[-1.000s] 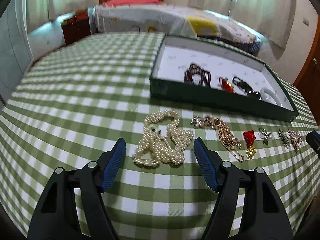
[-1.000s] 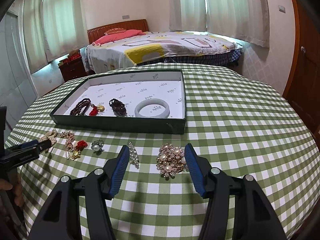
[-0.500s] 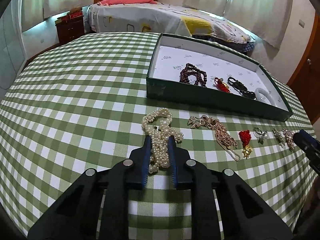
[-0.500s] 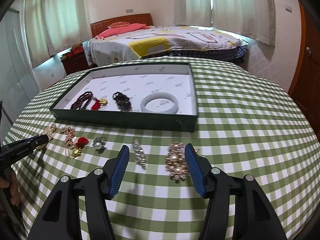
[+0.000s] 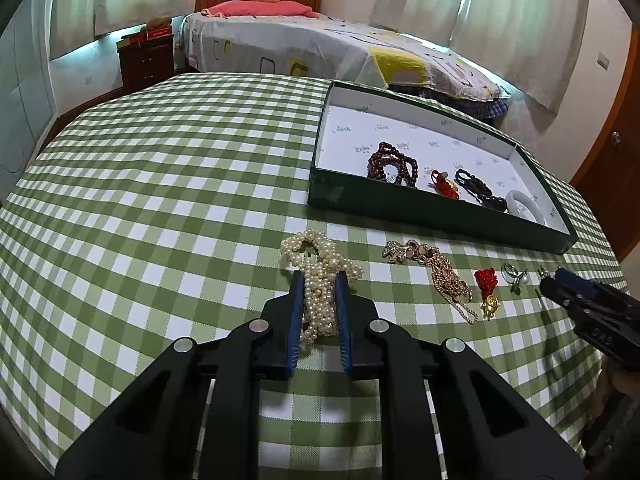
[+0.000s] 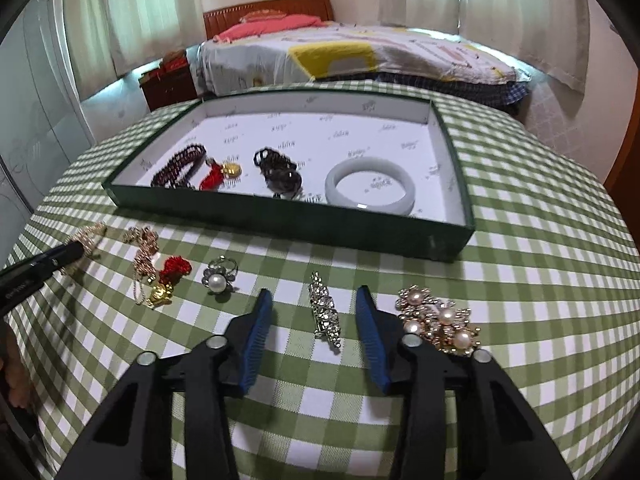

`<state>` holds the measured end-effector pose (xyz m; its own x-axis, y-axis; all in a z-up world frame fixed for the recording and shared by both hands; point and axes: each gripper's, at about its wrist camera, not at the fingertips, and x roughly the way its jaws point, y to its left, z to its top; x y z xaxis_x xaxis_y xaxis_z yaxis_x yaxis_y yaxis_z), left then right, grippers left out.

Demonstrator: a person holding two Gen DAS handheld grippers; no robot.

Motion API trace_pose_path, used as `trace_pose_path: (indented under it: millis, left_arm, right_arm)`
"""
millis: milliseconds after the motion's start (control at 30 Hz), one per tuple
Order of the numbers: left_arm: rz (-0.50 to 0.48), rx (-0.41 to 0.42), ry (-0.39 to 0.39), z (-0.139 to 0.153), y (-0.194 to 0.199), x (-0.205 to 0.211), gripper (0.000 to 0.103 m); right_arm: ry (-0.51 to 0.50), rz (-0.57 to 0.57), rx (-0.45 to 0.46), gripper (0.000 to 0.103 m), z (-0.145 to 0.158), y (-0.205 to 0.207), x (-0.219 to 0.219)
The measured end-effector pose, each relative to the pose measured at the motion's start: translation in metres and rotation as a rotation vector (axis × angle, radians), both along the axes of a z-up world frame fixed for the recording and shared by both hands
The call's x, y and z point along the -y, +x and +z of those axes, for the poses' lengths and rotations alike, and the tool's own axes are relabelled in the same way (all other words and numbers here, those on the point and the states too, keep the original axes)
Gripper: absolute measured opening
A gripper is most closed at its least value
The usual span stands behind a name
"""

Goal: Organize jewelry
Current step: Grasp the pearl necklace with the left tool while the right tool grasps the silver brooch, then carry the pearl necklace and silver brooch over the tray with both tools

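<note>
Green-and-white checked cloth (image 5: 160, 200) is covering the table I am working over, with a bed (image 6: 360, 52) lying beyond it. My left gripper (image 5: 319, 280) is pinching the pearl necklace (image 5: 320, 276) between its blue pads, the strands bunching between them and spilling forward onto the cloth. My right gripper (image 6: 314, 300) is sitting with its fingers spread on either side of a crystal brooch (image 6: 325, 310), not touching it. Just right of that, a pearl cluster brooch (image 6: 438, 322) is lying beside the right finger. Further left, a pearl ring (image 6: 218, 276), a red tassel charm (image 6: 170, 276) and a gold chain (image 5: 444, 276) are lying in a row. Behind them, the green tray (image 6: 280, 216) is holding a dark red bead bracelet (image 6: 180, 166), a black bead bracelet (image 6: 278, 170) and a white bangle (image 6: 370, 186).
</note>
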<state>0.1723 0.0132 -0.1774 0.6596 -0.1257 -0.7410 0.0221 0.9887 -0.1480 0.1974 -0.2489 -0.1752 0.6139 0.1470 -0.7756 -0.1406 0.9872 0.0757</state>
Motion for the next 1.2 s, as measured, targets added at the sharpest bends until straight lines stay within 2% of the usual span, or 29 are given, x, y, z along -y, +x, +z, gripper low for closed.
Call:
trace_pose_path:
  millis: [67,233,533,833,1200]
  left_arm:
    - [-0.003,0.0,0.001,0.0,0.0,0.001,0.015]
    - [-0.003,0.0,0.004,0.0,0.0,0.001,0.015]
    - [-0.013,0.03,0.009,0.01,-0.006,0.004,0.015]
    - [-0.042,0.109,-0.002,0.043,-0.008,0.012,0.015]
    - [-0.108,0.22,-0.027,0.086,0.044,0.044,0.015]
  right_arm:
    - [-0.008,0.0,-0.002,0.034,0.0,0.0,0.001]
    - [-0.023,0.011,0.003,0.014,-0.002,-0.003,-0.001]
    - [-0.027,0.007,0.041,0.013,0.006,-0.016,-0.002]
    - [-0.001,-0.009,0.149,0.013,0.046,-0.023,0.002]
    - [0.007,-0.028,0.249,0.013,0.08,0.019,0.011]
